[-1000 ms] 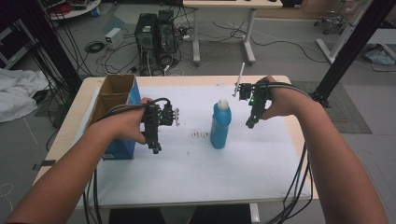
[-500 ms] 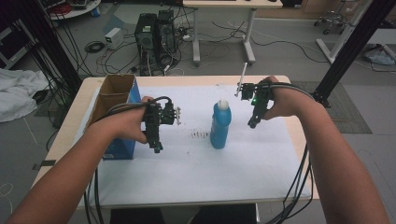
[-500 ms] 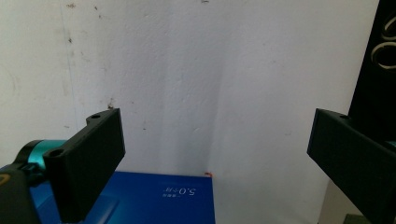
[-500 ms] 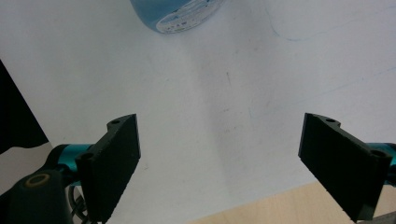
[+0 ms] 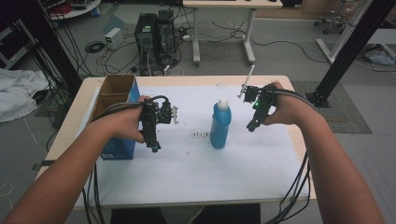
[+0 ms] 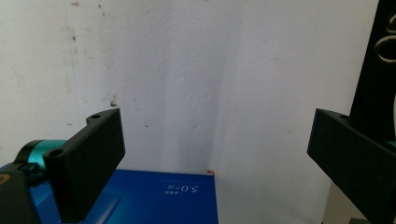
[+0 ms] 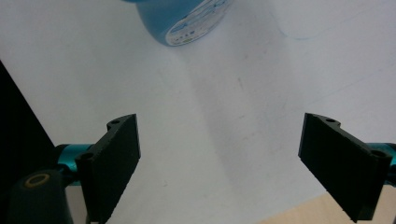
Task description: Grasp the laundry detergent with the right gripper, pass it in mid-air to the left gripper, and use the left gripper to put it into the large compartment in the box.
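A blue bottle (image 5: 219, 126) with a white cap stands upright at the middle of the white table cover (image 5: 224, 172). My left gripper (image 5: 153, 145) hovers to its left, beside the blue cardboard box (image 5: 112, 121), pointing down. Its jaws stand wide apart with nothing between them in the left gripper view (image 6: 215, 154), where a corner of the blue box (image 6: 159, 198) lies below. My right gripper (image 5: 252, 126) hangs to the right of the bottle, open and empty (image 7: 219, 163). The bottle's base (image 7: 182, 18) sits ahead of it in the right gripper view.
The open-topped box stands at the table's left edge. A patch of dark specks (image 5: 201, 135) marks the cover left of the bottle. Cables (image 5: 289, 196) trail off the front right edge. Computer towers (image 5: 152, 32) and a desk stand on the floor behind.
Both hands hold almost still. The right gripper has shifted very slightly; the bottle and box have not moved.
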Action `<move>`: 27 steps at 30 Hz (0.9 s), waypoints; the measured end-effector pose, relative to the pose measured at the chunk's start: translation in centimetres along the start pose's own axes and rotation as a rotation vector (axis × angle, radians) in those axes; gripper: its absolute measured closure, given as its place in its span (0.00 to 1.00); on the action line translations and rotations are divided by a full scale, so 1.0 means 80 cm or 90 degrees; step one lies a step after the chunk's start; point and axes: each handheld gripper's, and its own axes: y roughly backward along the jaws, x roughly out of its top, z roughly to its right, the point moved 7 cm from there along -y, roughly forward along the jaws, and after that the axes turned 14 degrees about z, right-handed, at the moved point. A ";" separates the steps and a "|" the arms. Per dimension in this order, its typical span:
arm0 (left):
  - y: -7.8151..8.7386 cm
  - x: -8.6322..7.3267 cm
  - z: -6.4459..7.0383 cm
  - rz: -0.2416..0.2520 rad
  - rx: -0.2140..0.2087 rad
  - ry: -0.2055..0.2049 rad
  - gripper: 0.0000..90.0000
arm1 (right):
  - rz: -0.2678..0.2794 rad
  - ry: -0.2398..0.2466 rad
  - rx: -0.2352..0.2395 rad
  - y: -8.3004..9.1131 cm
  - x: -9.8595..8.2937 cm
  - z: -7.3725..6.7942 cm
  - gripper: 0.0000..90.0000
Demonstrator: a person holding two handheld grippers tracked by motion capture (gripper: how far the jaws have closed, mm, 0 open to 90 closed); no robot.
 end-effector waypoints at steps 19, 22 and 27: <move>0.009 -0.004 0.014 0.012 0.013 -0.001 0.05 | 0.123 -0.040 0.017 -0.024 -0.028 -0.070 0.13; 0.009 -0.004 0.014 0.011 0.013 -0.002 0.05 | 0.149 -0.055 0.015 -0.031 -0.026 -0.080 0.13; 0.011 -0.004 0.014 0.014 0.015 0.000 0.05 | 0.195 -0.080 -0.010 -0.046 -0.021 -0.089 0.13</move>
